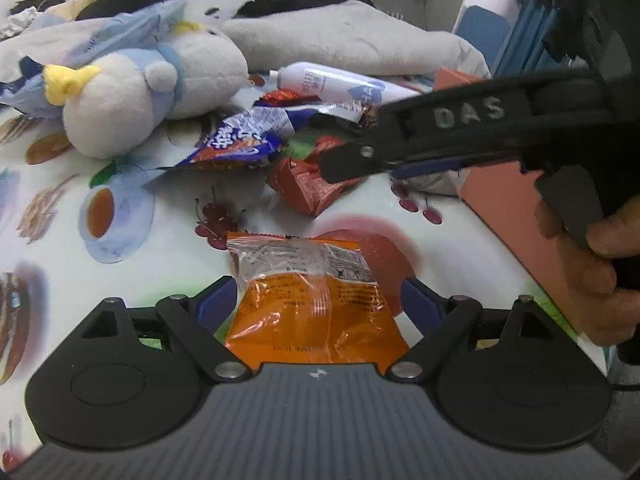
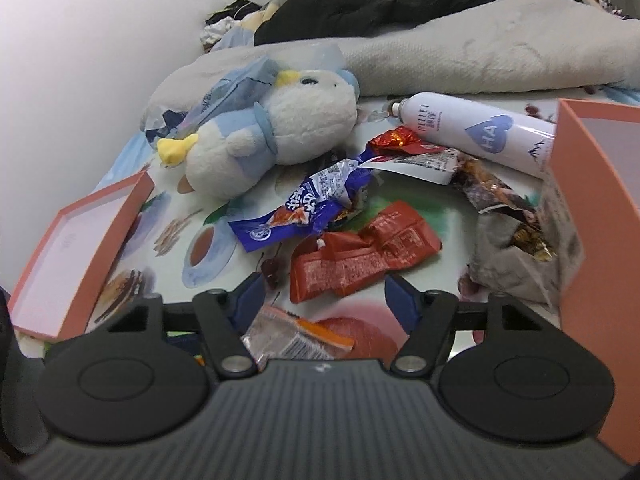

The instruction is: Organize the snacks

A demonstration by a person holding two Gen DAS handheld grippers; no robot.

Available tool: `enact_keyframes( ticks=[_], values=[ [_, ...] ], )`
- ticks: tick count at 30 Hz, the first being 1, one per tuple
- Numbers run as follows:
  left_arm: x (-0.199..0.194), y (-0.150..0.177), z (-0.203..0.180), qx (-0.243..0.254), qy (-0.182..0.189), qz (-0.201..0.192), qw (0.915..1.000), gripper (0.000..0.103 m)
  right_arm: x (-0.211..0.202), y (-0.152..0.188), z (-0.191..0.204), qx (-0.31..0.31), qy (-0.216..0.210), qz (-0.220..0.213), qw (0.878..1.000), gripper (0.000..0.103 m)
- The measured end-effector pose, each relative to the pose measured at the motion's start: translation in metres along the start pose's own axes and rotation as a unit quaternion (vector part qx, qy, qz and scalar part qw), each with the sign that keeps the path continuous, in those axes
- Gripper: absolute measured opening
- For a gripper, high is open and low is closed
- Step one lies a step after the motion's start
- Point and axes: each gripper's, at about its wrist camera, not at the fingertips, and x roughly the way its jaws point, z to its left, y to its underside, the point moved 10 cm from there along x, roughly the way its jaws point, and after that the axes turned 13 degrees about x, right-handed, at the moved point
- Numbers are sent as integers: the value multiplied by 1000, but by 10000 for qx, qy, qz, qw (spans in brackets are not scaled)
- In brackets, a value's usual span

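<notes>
An orange and clear snack packet lies on the printed tablecloth between the open fingers of my left gripper; I cannot tell whether they touch it. It also shows in the right wrist view. My right gripper is open and empty just above a red packet; in the left wrist view the right gripper hangs over that red packet. A blue packet and a red and white packet lie behind.
A white and blue plush toy lies at the back left. A white spray bottle lies at the back right. A pink box stands at the right with crumpled wrappers beside it. A pink lid lies at the left.
</notes>
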Motion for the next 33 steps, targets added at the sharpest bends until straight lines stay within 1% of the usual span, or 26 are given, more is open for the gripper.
enact_keyframes(
  ticks=[3, 5, 9, 11, 13, 15, 16, 17, 20, 24, 27, 30, 33],
  values=[
    [8, 2, 0, -34, -24, 36, 10000, 90, 14, -3, 0, -66, 5, 73, 10000, 68],
    [11, 3, 0, -134, 65, 54, 9999, 90, 22, -4, 1, -77, -27, 124, 9999, 68],
    [9, 7, 3, -256, 84, 4, 9996, 88, 40, -3, 5, -71, -137, 250, 9996, 65],
    [6, 8, 5, -309, 57, -20, 9995, 87, 48, -2, 8, -177, -99, 298, 9994, 56],
    [5, 8, 8, -362, 13, -28, 9993, 86, 55, 1, 9, -231, -69, 345, 9991, 54],
    [3, 9, 12, -421, -14, -39, 9991, 84, 59, 2, 10, -280, -40, 362, 9989, 47],
    [2, 9, 13, -462, -8, -45, 9989, 84, 59, 2, 10, -303, -21, 361, 9989, 36],
    [1, 9, 15, -511, -11, -49, 9987, 83, 60, 2, 10, -333, -5, 363, 9988, 33],
    [-5, 10, 23, -672, -57, -67, 9977, 82, 55, 1, 13, -496, 102, 279, 9983, 30],
    [-15, 16, 33, -928, -156, -56, 9955, 81, 44, 5, 15, -598, 132, 279, 9977, 28],
    [-25, 21, 36, -999, -278, -22, 9946, 81, 31, 12, 13, -585, 136, 300, 9977, 27],
    [-40, 25, 35, -1074, -324, -34, 9937, 81, 17, 20, 11, -531, 120, 337, 9979, 26],
    [-54, 29, 34, -1074, -469, -27, 9931, 81, 2, 31, 9, -512, 128, 387, 9979, 26]
  ],
)
